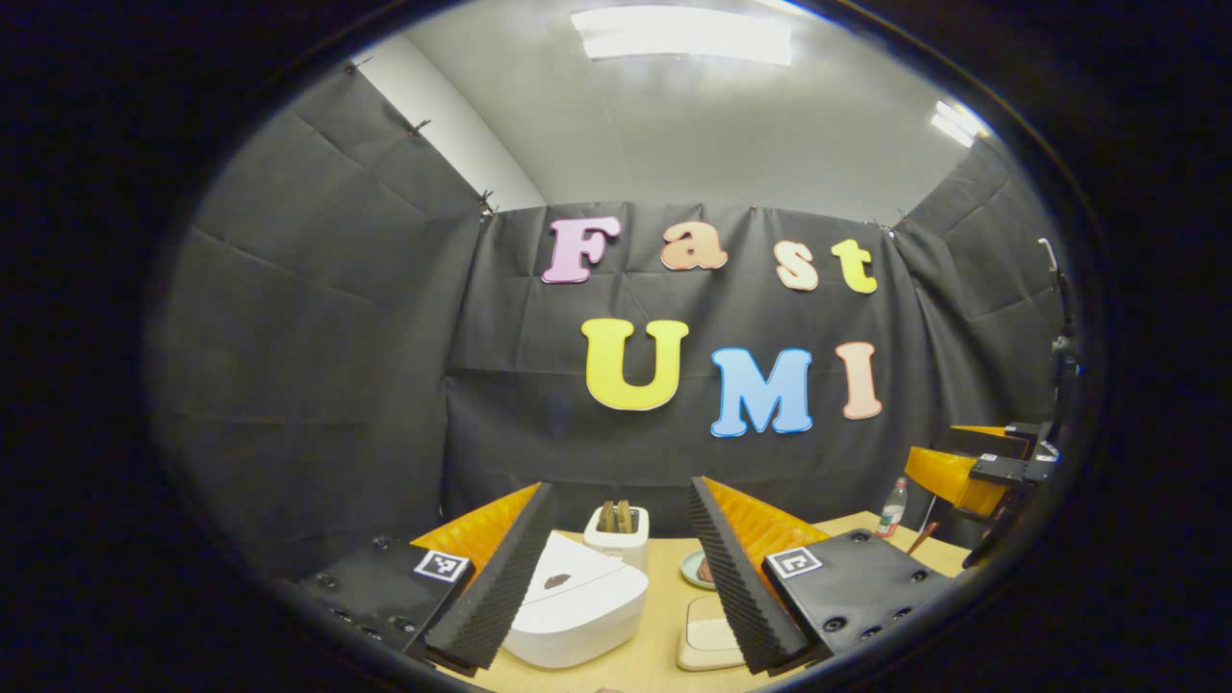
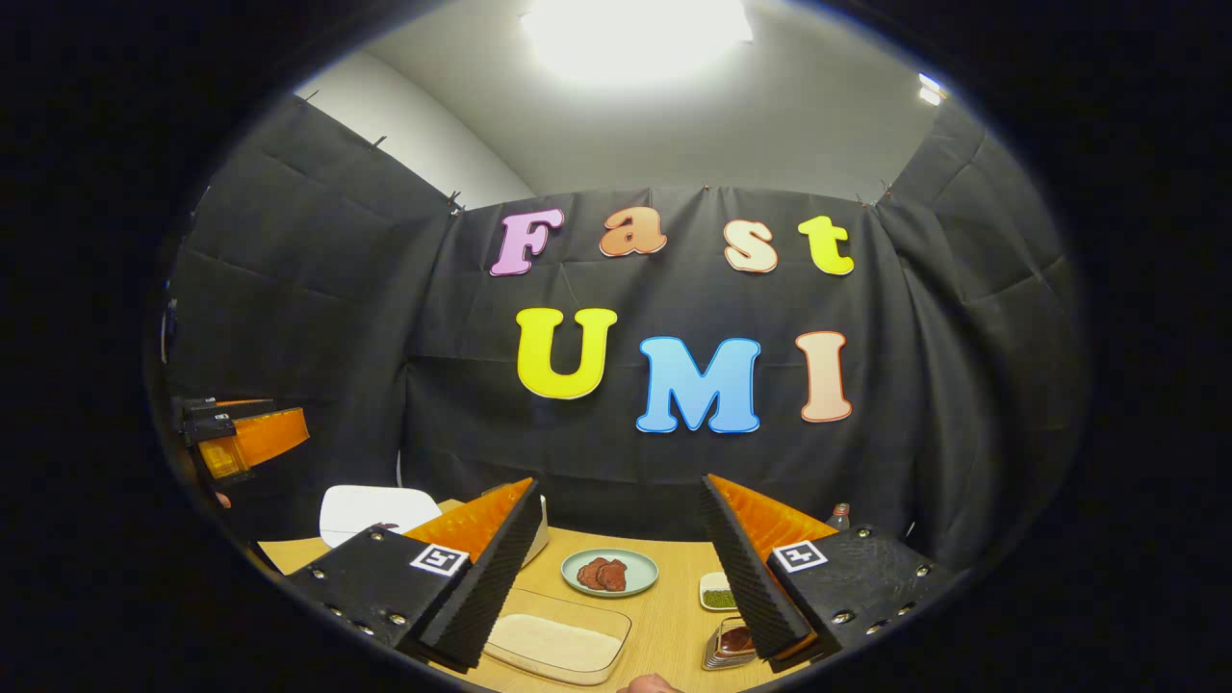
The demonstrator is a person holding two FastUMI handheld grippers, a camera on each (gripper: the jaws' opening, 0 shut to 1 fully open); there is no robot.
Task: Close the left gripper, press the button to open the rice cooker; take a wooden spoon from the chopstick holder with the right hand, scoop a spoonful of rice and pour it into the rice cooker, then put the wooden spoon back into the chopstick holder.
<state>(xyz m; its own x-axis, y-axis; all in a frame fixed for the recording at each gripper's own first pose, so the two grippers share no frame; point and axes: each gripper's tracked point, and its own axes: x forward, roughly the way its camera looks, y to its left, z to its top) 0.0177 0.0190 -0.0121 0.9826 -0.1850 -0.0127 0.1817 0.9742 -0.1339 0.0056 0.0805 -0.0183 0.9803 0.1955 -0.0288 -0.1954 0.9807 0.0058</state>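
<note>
In the left gripper view the white rice cooker (image 1: 577,602) sits lid down on the wooden table, low between my open left gripper's (image 1: 621,489) fingers, its dark button (image 1: 556,580) facing up. Behind it stands the white chopstick holder (image 1: 617,539) with wooden handles (image 1: 616,515) sticking out. A clear rice tray (image 1: 710,643) lies to the cooker's right. My right gripper (image 2: 617,481) is open and holds nothing, above the rice tray (image 2: 558,643). The rice cooker (image 2: 375,510) lies at its left, below the left gripper (image 2: 255,433). The right gripper (image 1: 962,472) hangs at the far right.
A green plate of meat (image 2: 609,573), a small dish of green beans (image 2: 717,592) and a metal rack (image 2: 730,645) stand on the table (image 2: 664,616). A bottle (image 1: 893,507) stands at the back right. Black cloth walls close in on three sides.
</note>
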